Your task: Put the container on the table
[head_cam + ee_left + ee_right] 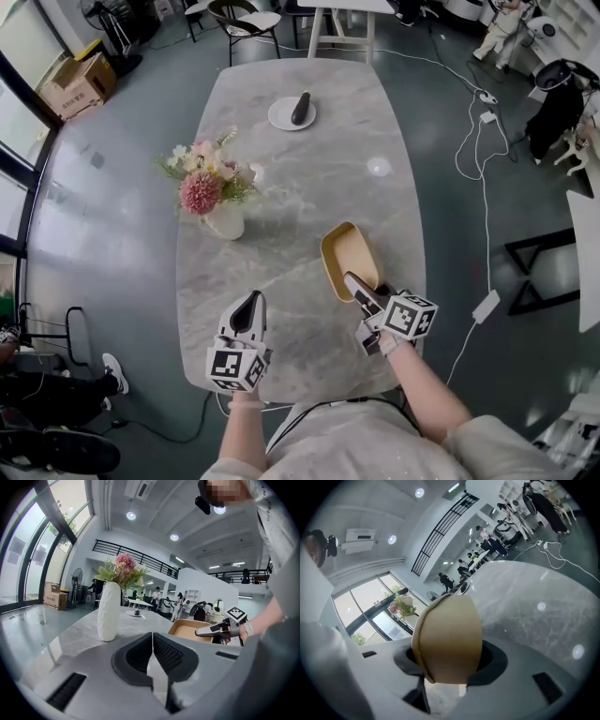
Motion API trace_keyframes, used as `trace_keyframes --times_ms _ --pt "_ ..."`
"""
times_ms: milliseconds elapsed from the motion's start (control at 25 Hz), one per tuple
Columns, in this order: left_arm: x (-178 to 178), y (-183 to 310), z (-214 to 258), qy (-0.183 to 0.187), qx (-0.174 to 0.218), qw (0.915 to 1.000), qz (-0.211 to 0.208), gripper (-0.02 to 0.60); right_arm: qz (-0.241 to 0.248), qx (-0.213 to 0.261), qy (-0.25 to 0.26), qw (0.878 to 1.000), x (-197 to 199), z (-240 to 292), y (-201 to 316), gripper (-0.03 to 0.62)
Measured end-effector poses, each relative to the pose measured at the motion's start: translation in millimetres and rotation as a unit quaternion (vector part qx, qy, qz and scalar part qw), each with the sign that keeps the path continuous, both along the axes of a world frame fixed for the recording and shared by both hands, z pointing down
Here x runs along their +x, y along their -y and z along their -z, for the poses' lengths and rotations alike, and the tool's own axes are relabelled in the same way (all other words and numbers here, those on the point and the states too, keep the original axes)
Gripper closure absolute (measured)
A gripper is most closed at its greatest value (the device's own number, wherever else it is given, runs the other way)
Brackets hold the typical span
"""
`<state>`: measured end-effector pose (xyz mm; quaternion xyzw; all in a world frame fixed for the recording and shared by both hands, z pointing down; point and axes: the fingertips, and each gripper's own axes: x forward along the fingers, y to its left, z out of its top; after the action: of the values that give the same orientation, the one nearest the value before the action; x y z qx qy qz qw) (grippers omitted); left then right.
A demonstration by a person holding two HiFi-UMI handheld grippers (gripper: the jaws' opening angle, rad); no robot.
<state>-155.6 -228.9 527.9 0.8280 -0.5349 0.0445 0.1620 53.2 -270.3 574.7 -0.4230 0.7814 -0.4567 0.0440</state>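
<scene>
Marble table [300, 187] fills the head view: one vase [225, 222], one plate [279, 116], and one container [349, 255] tilted over the near right part, held by the right gripper [361, 292]. The left gripper [248, 314] is one of two. Left gripper view: jaws together, empty. Right gripper view: jaws clamp the container. It looks mid-placement; next, level it, lower, release.

Seemingly marble table [309, 187]: vase [225, 222], plate [279, 116]
</scene>
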Motion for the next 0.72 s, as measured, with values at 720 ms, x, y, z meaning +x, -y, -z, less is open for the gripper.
trace_keyframes --times_ms 720 --pt "5 21 -6 0.010 0.003 0.9999 0.006 0.571 -0.051 -0.082 0.145 0.985 -34 -20 58 0.385"
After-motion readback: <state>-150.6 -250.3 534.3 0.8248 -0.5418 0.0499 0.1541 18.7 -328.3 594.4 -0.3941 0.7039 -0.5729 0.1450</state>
